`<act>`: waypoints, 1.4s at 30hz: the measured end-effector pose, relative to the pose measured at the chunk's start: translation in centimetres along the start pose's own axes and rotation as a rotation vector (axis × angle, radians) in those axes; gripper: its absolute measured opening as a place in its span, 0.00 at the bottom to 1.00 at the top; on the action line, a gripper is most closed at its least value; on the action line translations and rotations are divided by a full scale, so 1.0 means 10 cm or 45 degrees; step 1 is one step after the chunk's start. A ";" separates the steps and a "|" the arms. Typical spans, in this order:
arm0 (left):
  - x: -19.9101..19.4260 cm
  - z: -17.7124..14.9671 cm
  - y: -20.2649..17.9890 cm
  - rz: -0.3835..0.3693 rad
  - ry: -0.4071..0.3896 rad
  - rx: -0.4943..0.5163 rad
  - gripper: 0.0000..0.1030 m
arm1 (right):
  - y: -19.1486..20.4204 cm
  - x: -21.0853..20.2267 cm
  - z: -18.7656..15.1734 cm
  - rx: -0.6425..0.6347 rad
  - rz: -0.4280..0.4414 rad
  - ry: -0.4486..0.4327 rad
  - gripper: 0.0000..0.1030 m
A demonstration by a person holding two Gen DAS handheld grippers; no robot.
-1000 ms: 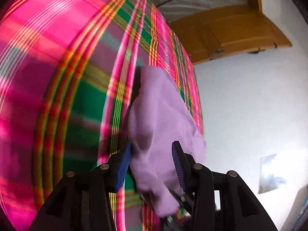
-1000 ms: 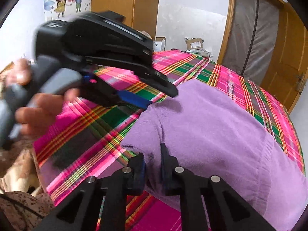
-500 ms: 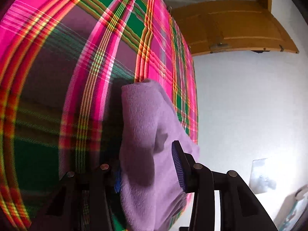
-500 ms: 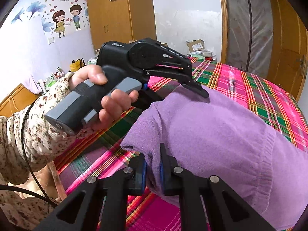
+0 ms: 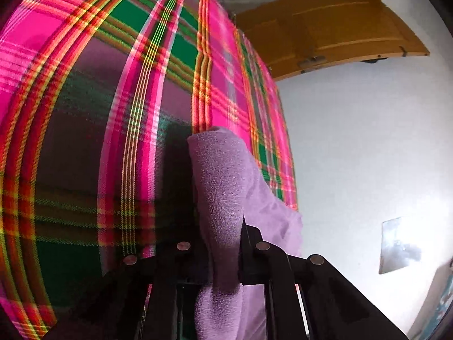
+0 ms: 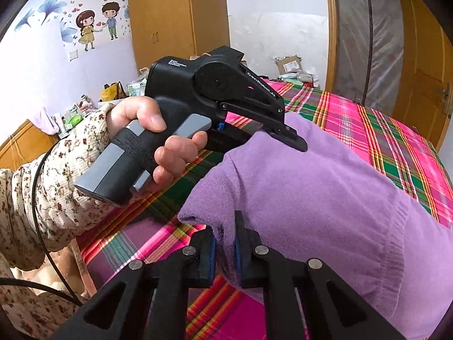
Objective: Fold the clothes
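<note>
A purple fleece garment (image 6: 320, 198) lies bunched on a bed with a pink, green and red plaid sheet (image 6: 376, 130). My right gripper (image 6: 225, 250) is shut on the garment's near corner. In the left wrist view my left gripper (image 5: 219, 250) is clamped on a rolled fold of the same purple garment (image 5: 223, 187), which stands up between the fingers. The right wrist view shows the left gripper's black body (image 6: 215, 96) held by a hand (image 6: 167, 147), its tip on the garment's upper edge.
The plaid sheet (image 5: 113, 113) fills the left wrist view. A wooden door (image 5: 325, 28) and a white wall lie beyond the bed. A wooden wardrobe (image 6: 172, 25), a cluttered side table (image 6: 85, 104) and a plastic-wrapped mattress (image 6: 371, 39) stand around the bed.
My left gripper went from open around the purple cloth to shut on it. It has also dropped closer to the right gripper, which has kept its grip.
</note>
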State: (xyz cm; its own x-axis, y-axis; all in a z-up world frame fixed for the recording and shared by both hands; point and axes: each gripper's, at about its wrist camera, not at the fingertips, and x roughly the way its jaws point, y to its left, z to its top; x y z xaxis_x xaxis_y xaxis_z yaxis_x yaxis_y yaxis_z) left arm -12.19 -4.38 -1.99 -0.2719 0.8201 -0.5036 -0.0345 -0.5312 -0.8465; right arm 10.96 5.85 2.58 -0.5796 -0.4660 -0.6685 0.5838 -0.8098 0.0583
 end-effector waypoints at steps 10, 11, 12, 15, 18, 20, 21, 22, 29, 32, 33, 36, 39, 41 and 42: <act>-0.46 -0.07 0.27 -0.025 -0.056 -0.040 0.13 | 0.23 0.08 0.13 -0.054 0.073 -0.006 0.10; -0.51 -0.07 0.28 -0.018 -0.068 -0.041 0.13 | 0.27 0.09 0.15 -0.067 0.092 -0.008 0.10; -0.57 -0.07 0.30 -0.010 -0.080 -0.043 0.13 | 0.30 0.11 0.17 -0.079 0.109 -0.007 0.10; -0.73 -0.08 0.38 0.010 -0.112 -0.055 0.13 | 0.41 0.19 0.23 -0.106 0.168 0.010 0.10; -0.98 -0.15 0.53 0.034 -0.149 -0.085 0.13 | 0.57 0.25 0.28 -0.146 0.228 0.016 0.10; -1.11 -0.17 0.62 0.040 -0.176 -0.105 0.13 | 0.69 0.28 0.29 -0.176 0.267 0.023 0.10; -1.17 -0.17 0.66 0.050 -0.190 -0.116 0.13 | 0.75 0.31 0.31 -0.184 0.298 0.026 0.10; -1.24 -0.18 0.69 0.061 -0.204 -0.128 0.13 | 0.80 0.33 0.33 -0.191 0.329 0.030 0.10; -1.55 -0.26 0.93 0.093 -0.260 -0.186 0.13 | 1.10 0.56 0.35 -0.264 0.420 0.067 0.10; -1.56 -0.30 1.00 0.087 -0.256 -0.208 0.14 | 1.12 0.63 0.33 -0.266 0.426 0.092 0.12; -1.56 -0.32 1.02 0.085 -0.255 -0.220 0.15 | 1.11 0.65 0.33 -0.263 0.428 0.107 0.13; -1.61 -0.39 1.08 0.088 -0.259 -0.249 0.18 | 1.07 0.65 0.32 -0.252 0.427 0.126 0.14; -1.81 -0.52 1.12 0.122 -0.281 -0.252 0.22 | 1.03 0.59 0.31 -0.238 0.428 0.129 0.23; -1.92 -0.61 1.08 0.163 -0.320 -0.241 0.23 | 0.98 0.49 0.33 -0.222 0.423 0.103 0.29; -2.03 -0.69 1.08 0.187 -0.350 -0.236 0.24 | 0.94 0.42 0.34 -0.212 0.420 0.083 0.31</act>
State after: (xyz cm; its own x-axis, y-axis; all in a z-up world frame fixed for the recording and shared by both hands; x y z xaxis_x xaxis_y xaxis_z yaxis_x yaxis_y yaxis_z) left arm -0.41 -25.33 -2.13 -0.5106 0.6365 -0.5781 0.1919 -0.5710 -0.7982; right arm 12.06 -4.95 2.83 -0.3103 -0.6644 -0.6799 0.8209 -0.5480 0.1607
